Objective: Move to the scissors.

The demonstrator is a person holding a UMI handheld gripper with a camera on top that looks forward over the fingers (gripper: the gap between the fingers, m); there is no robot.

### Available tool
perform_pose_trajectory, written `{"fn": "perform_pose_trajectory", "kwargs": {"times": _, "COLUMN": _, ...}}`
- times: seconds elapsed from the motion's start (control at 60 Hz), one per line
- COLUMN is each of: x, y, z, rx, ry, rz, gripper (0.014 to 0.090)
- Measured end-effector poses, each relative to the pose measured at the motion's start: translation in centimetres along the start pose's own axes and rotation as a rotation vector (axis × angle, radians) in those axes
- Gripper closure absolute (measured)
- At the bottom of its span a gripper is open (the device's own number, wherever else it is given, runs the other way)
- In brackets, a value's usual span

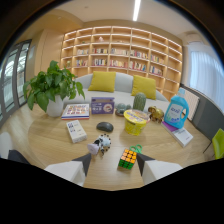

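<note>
The gripper [114, 163] hovers at the near edge of a round wooden table [50, 145]. Its jaws stand wide apart and grip nothing. A colour cube [127, 159] rests on the table between the fingers, nearer the right one.

Touching the cube's far side, at about 1 o'clock from the gripper, lies a small green loop. It looks like the handle of the scissors [136, 148], though the blades cannot be made out.

At 11 o'clock, just ahead of the left finger, stands a cow toy [102, 143]. Beyond it at 12 o'clock sits a black mouse [105, 126], and farther still a purple box [102, 105]. A white box [76, 131] lies at 10 o'clock, with a book [76, 111] behind it and a potted plant [50, 90] beside the book.

A yellow tub [136, 122] stands at 1 o'clock beyond the scissors, with a green cactus shape [139, 101] behind it. At 2 o'clock are a golden figure [156, 114], a blue bottle [176, 111] and another white pack [182, 136].

Past the table, a pale sofa carries two yellow cushions [102, 81]. A bookshelf [120, 50] fills the back wall.
</note>
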Motion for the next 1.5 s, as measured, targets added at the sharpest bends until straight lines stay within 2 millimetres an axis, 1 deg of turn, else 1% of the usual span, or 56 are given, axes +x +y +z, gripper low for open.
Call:
{"fn": "perform_pose_trajectory", "kwargs": {"times": 0.083, "x": 0.6, "y": 0.7, "z": -0.6, "rx": -0.009, "ry": 0.007, "rz": -0.009, "gripper": 0.0193}}
{"fn": "perform_pose_trajectory", "kwargs": {"times": 0.133, "x": 1.6, "y": 1.4, "z": -1.4, "rx": -0.017, "ry": 0.010, "rz": -0.013, "gripper": 0.0193}}
{"fn": "perform_pose_trajectory", "kwargs": {"times": 0.183, "x": 3.2, "y": 2.3, "z": -2.2, "rx": -0.030, "ry": 0.018, "rz": -0.011, "gripper": 0.0194}}
{"fn": "perform_pose_trajectory", "kwargs": {"times": 0.217, "x": 3.8, "y": 2.7, "z": -2.2, "rx": -0.041, "ry": 0.025, "rz": -0.008, "gripper": 0.0193}}
{"fn": "perform_pose_trajectory", "kwargs": {"times": 0.25, "x": 4.8, "y": 3.2, "z": -2.4, "rx": -0.052, "ry": 0.034, "rz": -0.005, "gripper": 0.0193}}
{"fn": "perform_pose_trajectory", "kwargs": {"times": 0.267, "x": 5.1, "y": 3.3, "z": -2.0, "rx": -0.058, "ry": 0.044, "rz": -0.003, "gripper": 0.0192}}
{"fn": "perform_pose_trajectory", "kwargs": {"times": 0.317, "x": 7.6, "y": 4.2, "z": -2.3, "rx": -0.069, "ry": 0.064, "rz": 0.001, "gripper": 0.0191}}
{"fn": "perform_pose_trajectory", "kwargs": {"times": 0.35, "x": 8.9, "y": 4.5, "z": -2.1, "rx": -0.075, "ry": 0.081, "rz": 0.001, "gripper": 0.0191}}
{"fn": "perform_pose_trajectory", "kwargs": {"times": 0.367, "x": 9.0, "y": 4.5, "z": -1.8, "rx": -0.080, "ry": 0.094, "rz": 0.001, "gripper": 0.0192}}
{"fn": "perform_pose_trajectory", "kwargs": {"times": 0.417, "x": 10.8, "y": 4.8, "z": -1.1, "rx": -0.088, "ry": 0.112, "rz": 0.002, "gripper": 0.0194}}
{"fn": "perform_pose_trajectory", "kwargs": {"times": 0.433, "x": 11.8, "y": 5.2, "z": -1.0, "rx": -0.087, "ry": 0.113, "rz": 0.004, "gripper": 0.0192}}
{"fn": "perform_pose_trajectory", "kwargs": {"times": 0.483, "x": 13.3, "y": 5.4, "z": -0.1, "rx": -0.088, "ry": 0.128, "rz": 0.009, "gripper": 0.0189}}
{"fn": "perform_pose_trajectory", "kwargs": {"times": 0.617, "x": 15.6, "y": 5.3, "z": 3.2, "rx": -0.094, "ry": 0.135, "rz": 0.017, "gripper": 0.0190}}
{"fn": "perform_pose_trajectory", "kwargs": {"times": 0.733, "x": 16.4, "y": 5.4, "z": 6.3, "rx": -0.113, "ry": 0.109, "rz": 0.017, "gripper": 0.0188}}
{"fn": "perform_pose_trajectory", "kwargs": {"times": 0.9, "x": 16.5, "y": 5.3, "z": 10.4, "rx": -0.139, "ry": 0.063, "rz": 0.048, "gripper": 0.0190}}
{"fn": "perform_pose_trajectory", "kwargs": {"times": 1.0, "x": 16.4, "y": 5.3, "z": 12.5, "rx": -0.152, "ry": 0.045, "rz": 0.062, "gripper": 0.0186}}
{"fn": "perform_pose_trajectory", "kwargs": {"times": 1.05, "x": 16.3, "y": 5.4, "z": 13.2, "rx": -0.160, "ry": 0.040, "rz": 0.062, "gripper": 0.0189}}
{"fn": "perform_pose_trajectory", "kwargs": {"times": 1.15, "x": 15.8, "y": 5.6, "z": 14.2, "rx": -0.172, "ry": 0.021, "rz": 0.073, "gripper": 0.0187}}
{"fn": "perform_pose_trajectory", "kwargs": {"times": 1.267, "x": 15.5, "y": 5.8, "z": 14.6, "rx": -0.181, "ry": 0.008, "rz": 0.082, "gripper": 0.0187}}
{"fn": "perform_pose_trajectory", "kwargs": {"times": 1.5, "x": 15.1, "y": 5.8, "z": 14.8, "rx": -0.181, "ry": -0.003, "rz": 0.094, "gripper": 0.0190}}
